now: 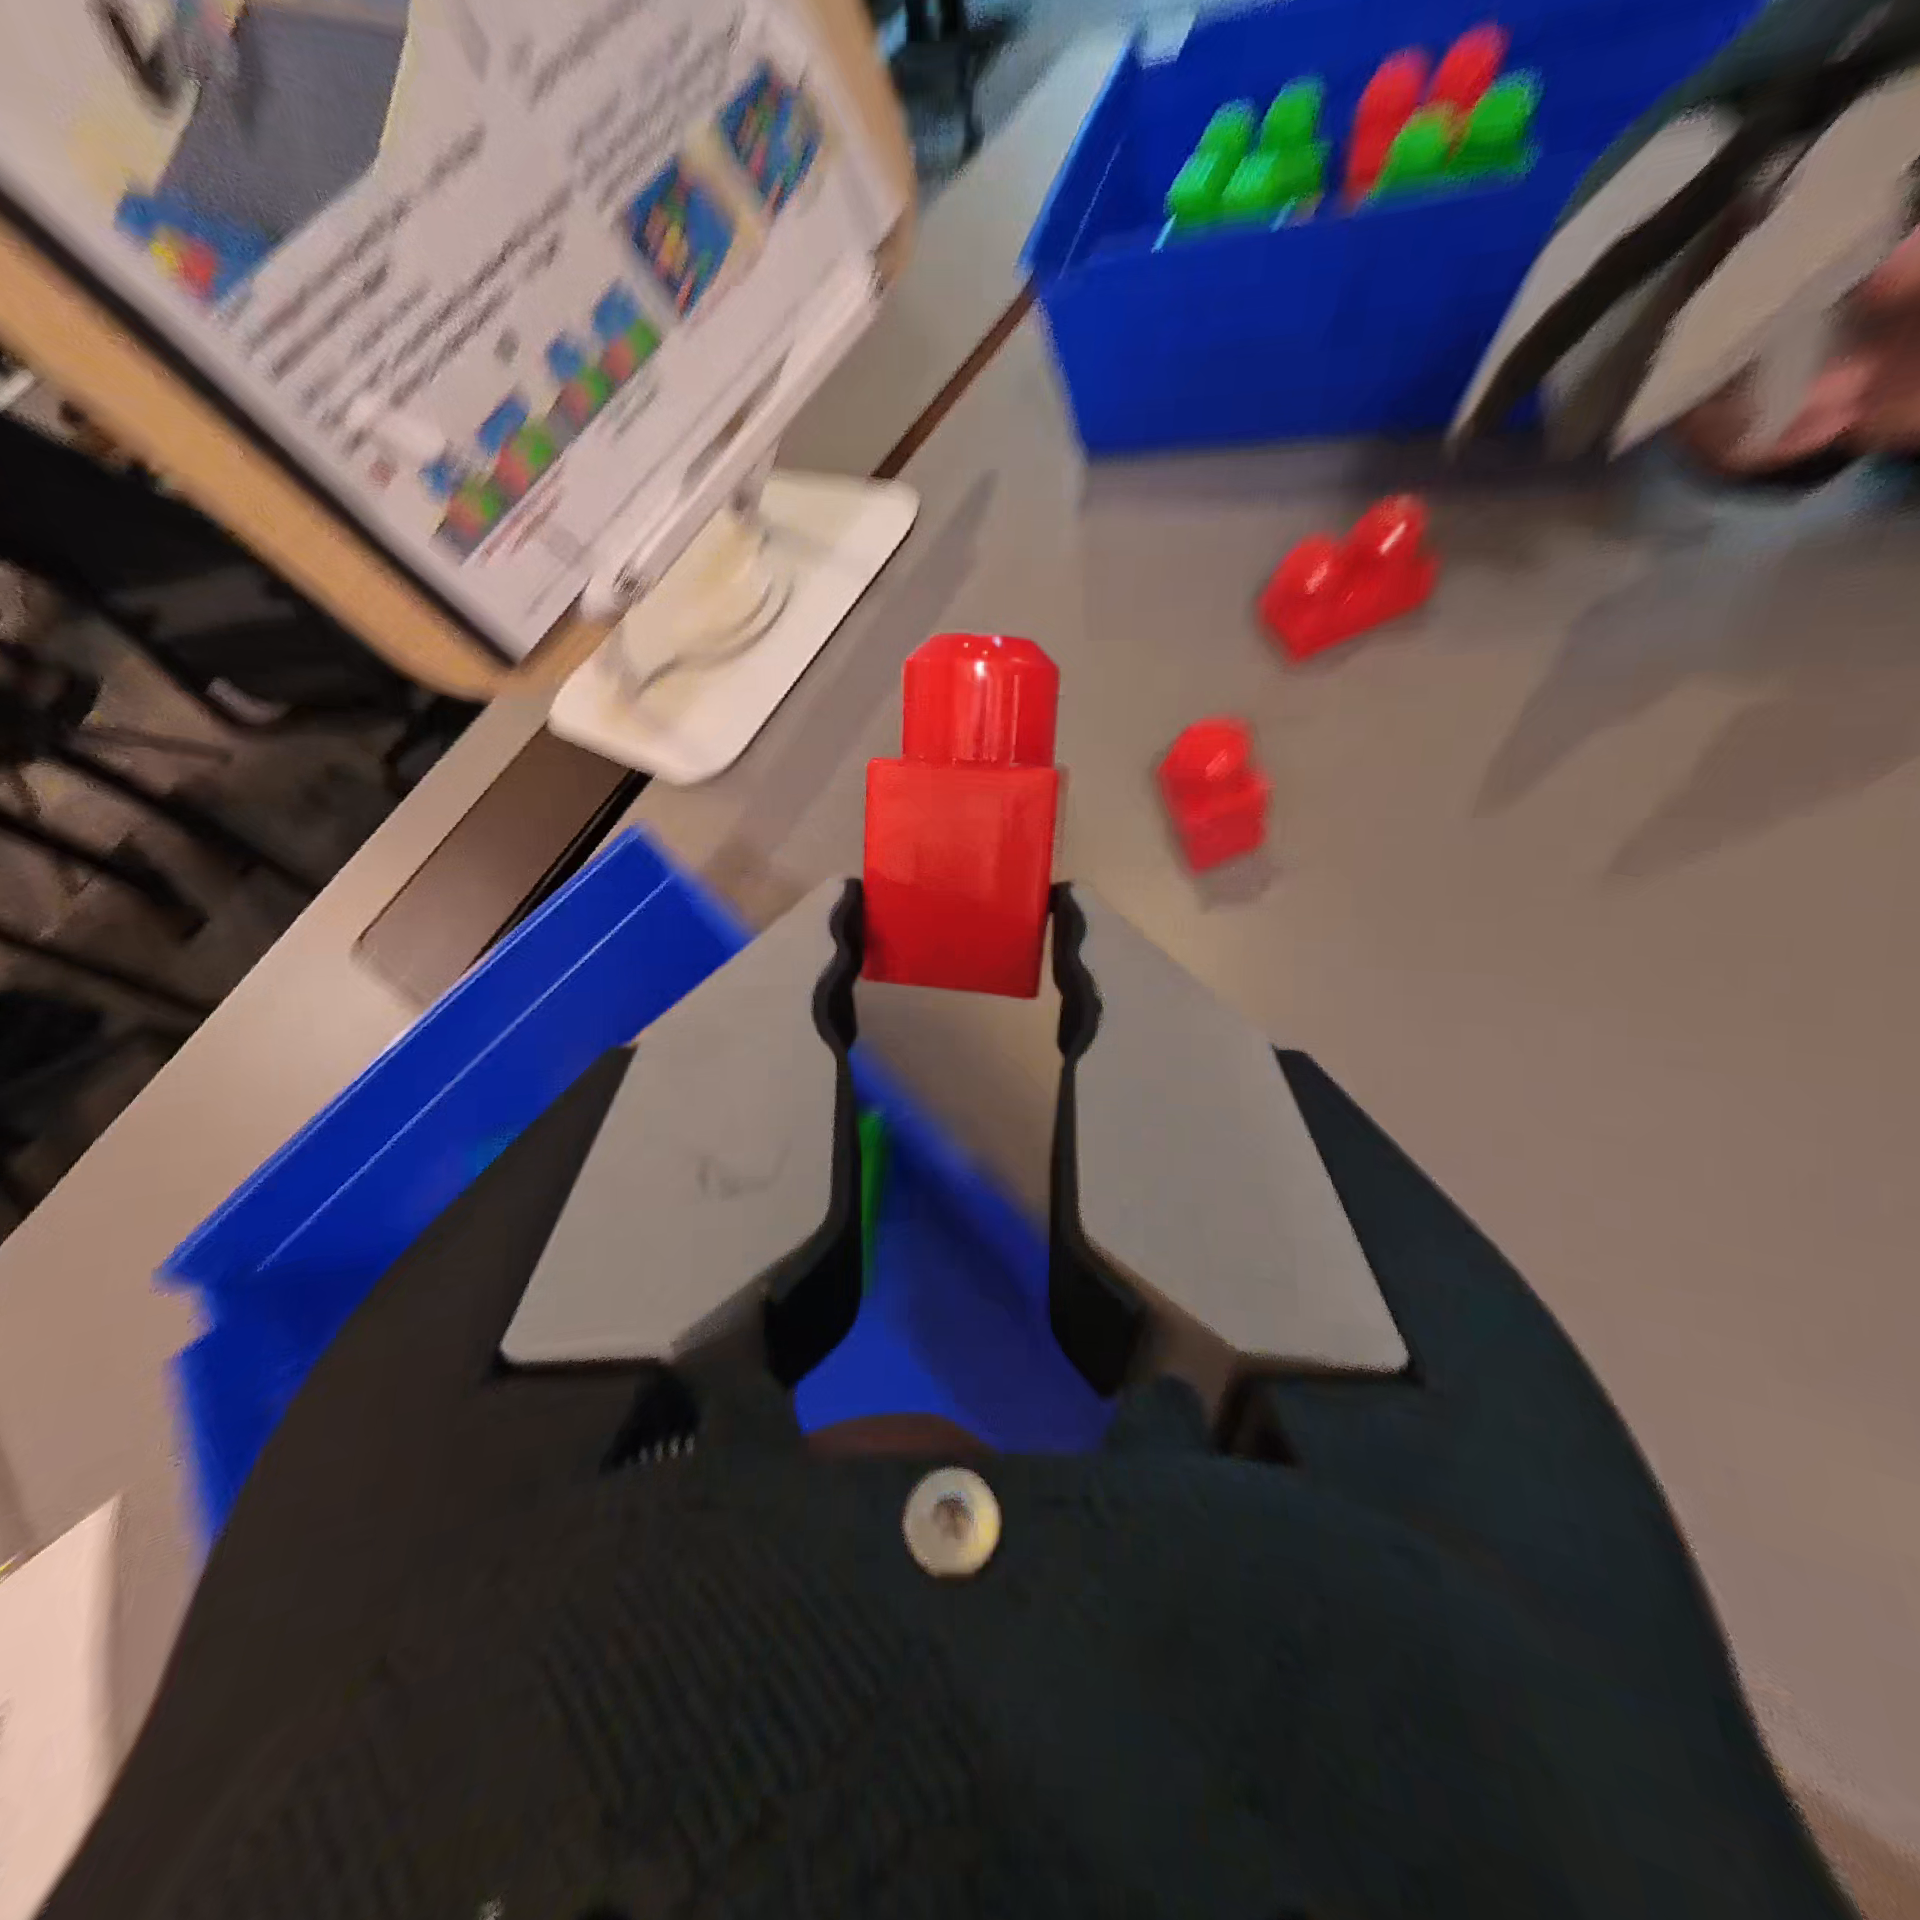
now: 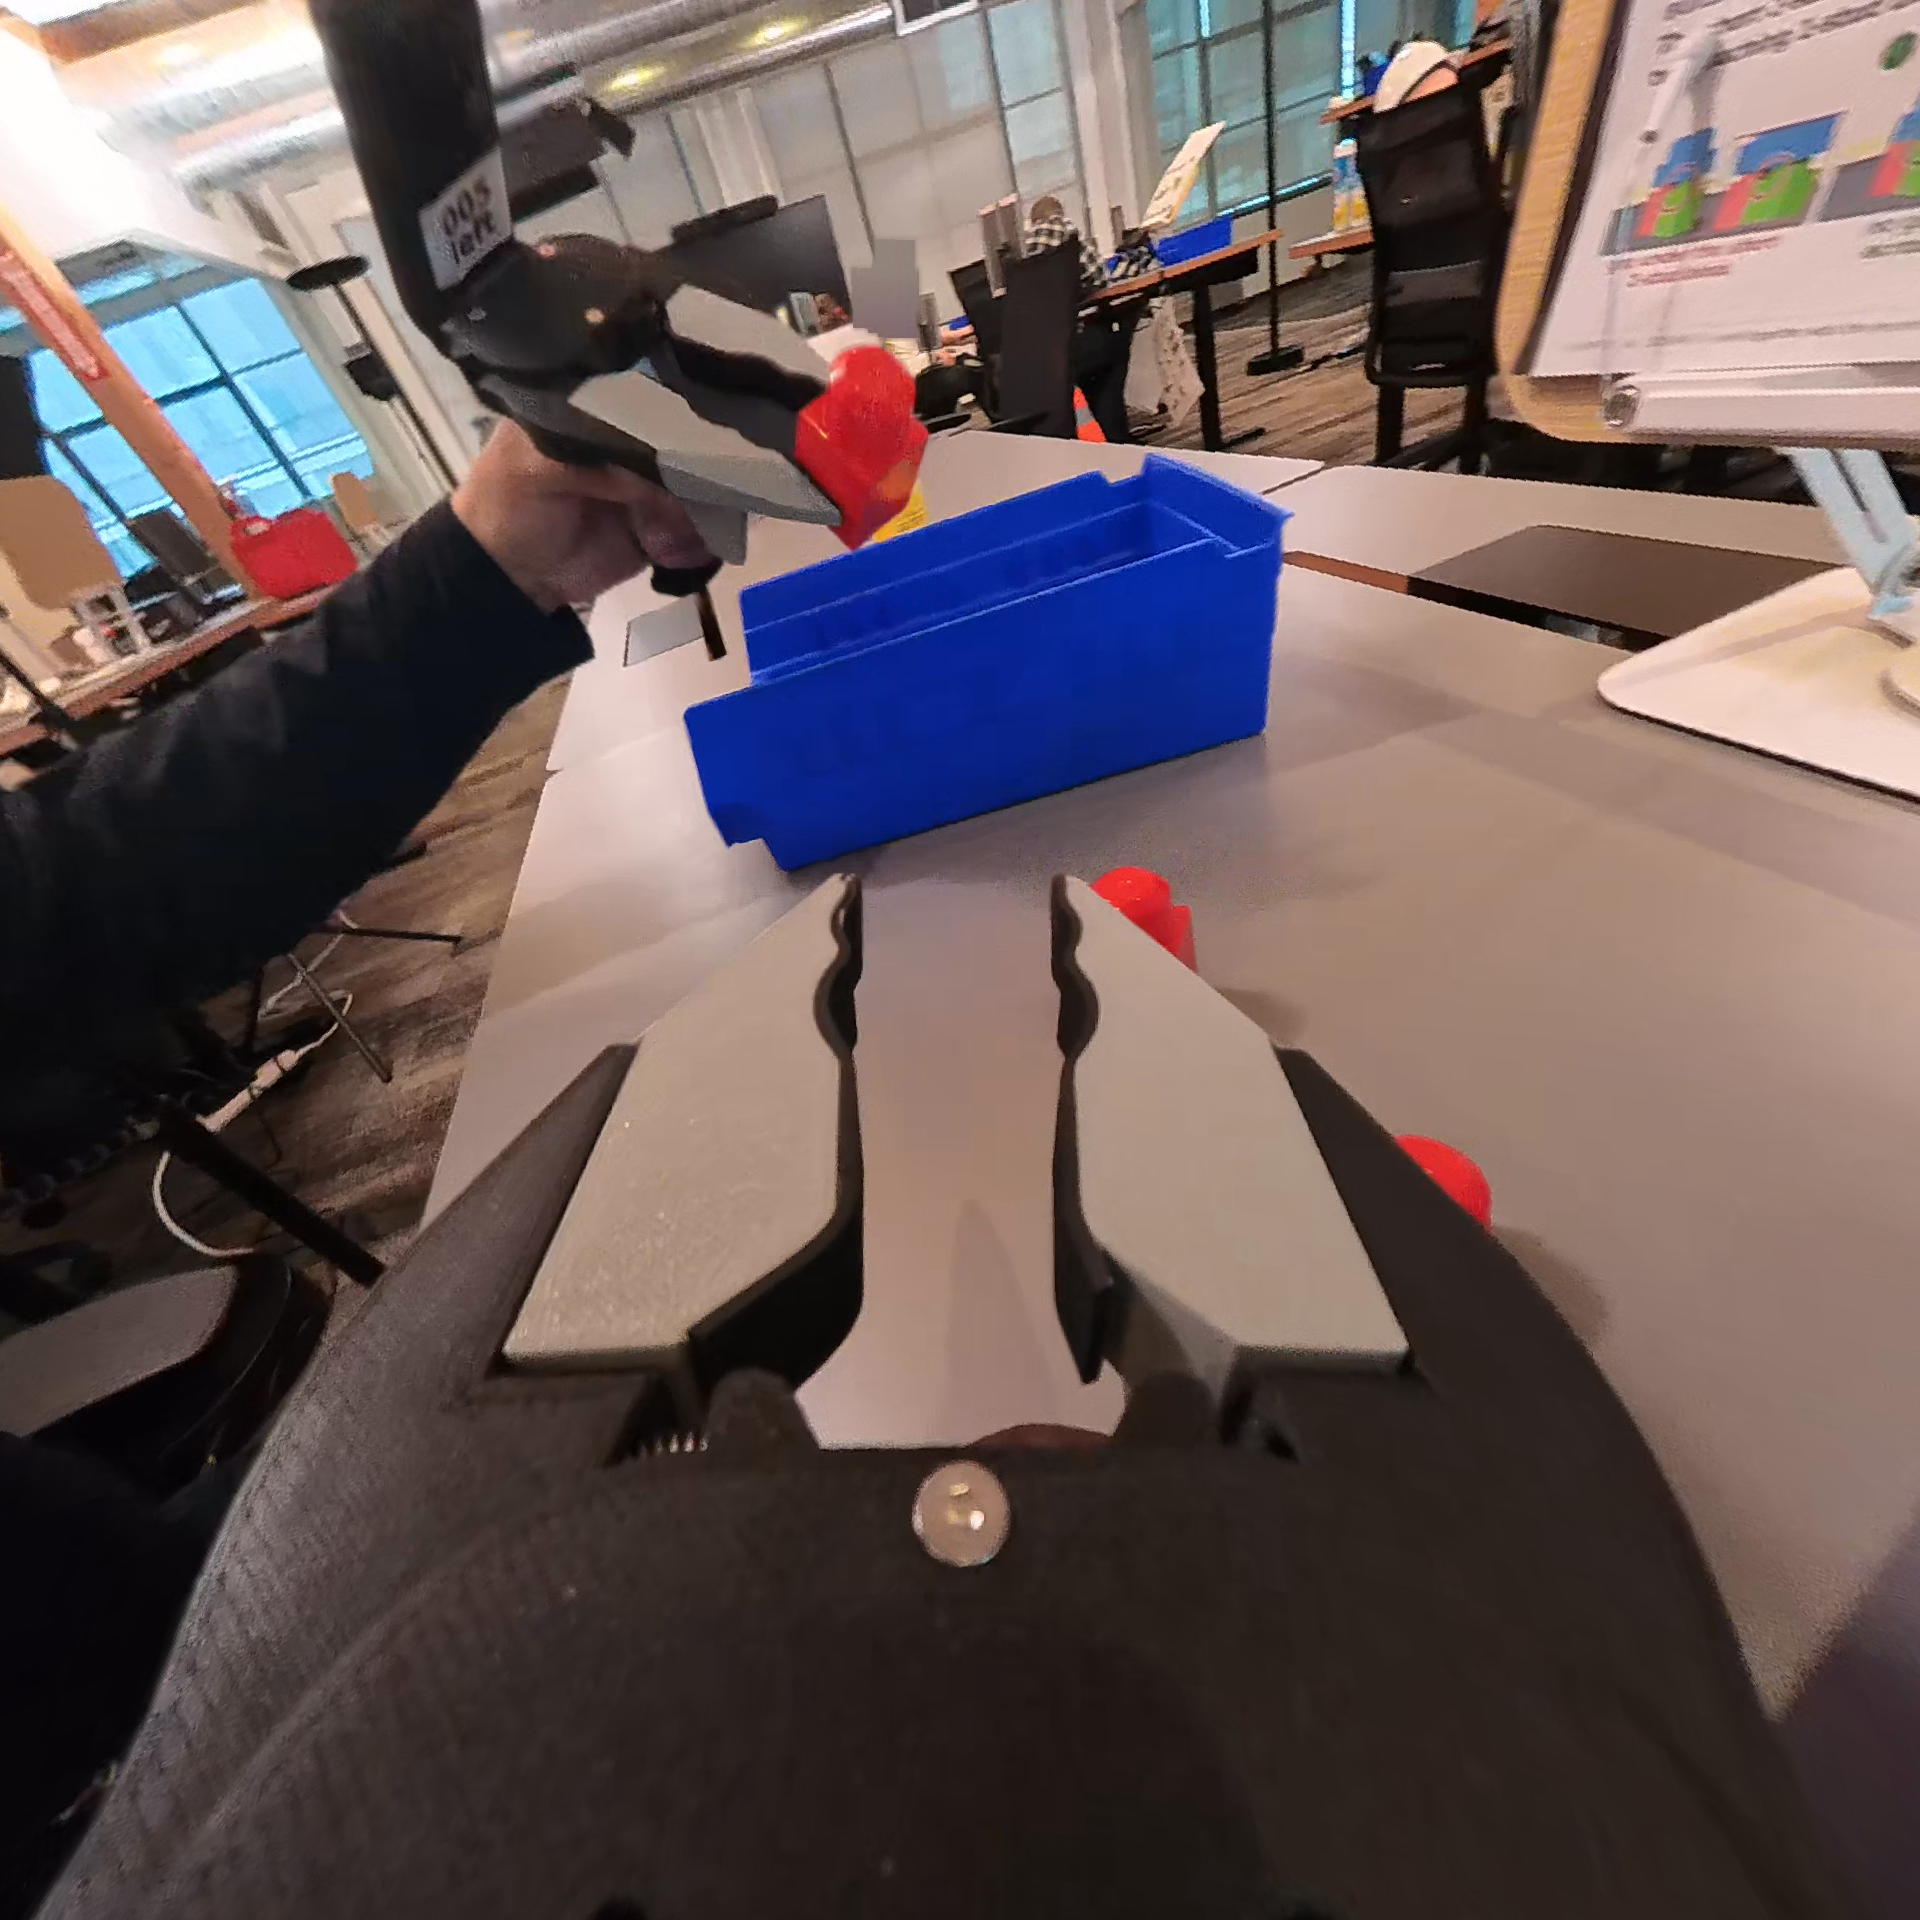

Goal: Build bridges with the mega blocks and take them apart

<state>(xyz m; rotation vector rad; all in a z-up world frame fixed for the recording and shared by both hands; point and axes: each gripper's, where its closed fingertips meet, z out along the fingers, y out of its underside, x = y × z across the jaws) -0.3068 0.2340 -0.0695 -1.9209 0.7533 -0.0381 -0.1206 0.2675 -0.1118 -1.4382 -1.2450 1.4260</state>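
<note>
My left gripper (image 1: 954, 940) is shut on a red single-stud block (image 1: 961, 831), stud pointing away, held in the air above a blue bin (image 1: 436, 1101). The right wrist view shows that gripper (image 2: 821, 488) with the red block (image 2: 862, 436) above the same blue bin (image 2: 987, 675). My right gripper (image 2: 956, 925) is open and empty, low over the grey table (image 2: 1558, 987). A red single-stud block (image 2: 1148, 914) stands just right of its right fingertip. Another red block (image 2: 1449, 1179) peeks out beside that finger. In the left wrist view a red single block (image 1: 1216, 795) and a red two-stud block (image 1: 1351, 577) lie on the table.
A second blue bin (image 1: 1278, 312) at the far right holds green blocks (image 1: 1257, 156) and red blocks (image 1: 1434, 94). An instruction sheet on a white stand (image 1: 727, 623) is at the table's back; it also shows in the right wrist view (image 2: 1766, 675). A person's sleeve (image 2: 208, 779) is at left. My right fingertips sit around 20 cm from my left ones.
</note>
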